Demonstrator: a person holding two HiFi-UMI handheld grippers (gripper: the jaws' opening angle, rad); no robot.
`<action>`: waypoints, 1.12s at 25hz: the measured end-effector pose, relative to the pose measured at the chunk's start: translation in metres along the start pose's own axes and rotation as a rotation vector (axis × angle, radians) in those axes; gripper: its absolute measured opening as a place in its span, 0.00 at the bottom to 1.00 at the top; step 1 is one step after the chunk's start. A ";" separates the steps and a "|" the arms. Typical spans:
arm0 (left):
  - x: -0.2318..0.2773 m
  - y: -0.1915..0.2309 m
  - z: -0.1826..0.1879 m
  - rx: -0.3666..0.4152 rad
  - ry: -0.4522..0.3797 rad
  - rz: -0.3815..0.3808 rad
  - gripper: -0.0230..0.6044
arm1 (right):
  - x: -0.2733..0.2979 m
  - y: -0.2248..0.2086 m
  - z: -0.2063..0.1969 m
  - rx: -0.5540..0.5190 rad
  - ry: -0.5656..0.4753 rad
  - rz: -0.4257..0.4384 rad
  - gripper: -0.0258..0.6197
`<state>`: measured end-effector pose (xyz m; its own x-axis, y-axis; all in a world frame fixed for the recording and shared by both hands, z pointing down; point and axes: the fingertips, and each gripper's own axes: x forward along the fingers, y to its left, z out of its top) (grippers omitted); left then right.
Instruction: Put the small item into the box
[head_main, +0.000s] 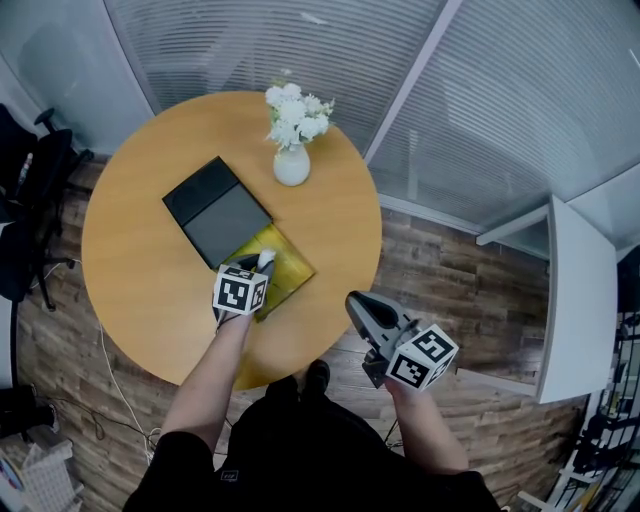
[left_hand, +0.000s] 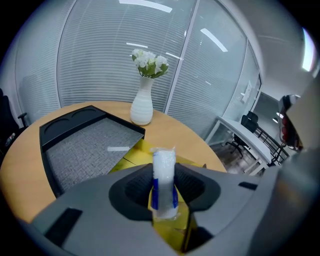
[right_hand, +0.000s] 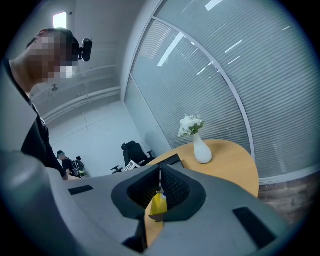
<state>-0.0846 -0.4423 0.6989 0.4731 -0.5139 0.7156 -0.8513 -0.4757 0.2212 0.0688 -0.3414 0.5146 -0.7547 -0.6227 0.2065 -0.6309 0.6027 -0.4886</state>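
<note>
Over 1 yellow box, left tool grips 1 white packet; right tool sits closed.

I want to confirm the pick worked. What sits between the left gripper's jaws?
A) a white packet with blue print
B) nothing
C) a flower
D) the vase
A: the left gripper view shows the white packet upright between the jaws of the left gripper, with the yellow box behind it.
</note>
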 end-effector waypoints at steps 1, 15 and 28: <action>0.002 0.001 -0.002 -0.004 0.009 0.004 0.26 | -0.001 0.000 0.000 0.001 -0.002 -0.001 0.10; -0.009 0.009 -0.001 0.003 -0.006 0.053 0.29 | -0.009 0.011 -0.001 -0.012 -0.014 0.012 0.10; -0.101 -0.010 0.038 0.012 -0.242 0.063 0.13 | -0.012 0.036 0.038 -0.100 -0.073 0.057 0.10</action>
<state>-0.1158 -0.4125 0.5992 0.4605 -0.6983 0.5480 -0.8791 -0.4446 0.1721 0.0620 -0.3306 0.4621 -0.7775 -0.6180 0.1170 -0.6046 0.6830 -0.4098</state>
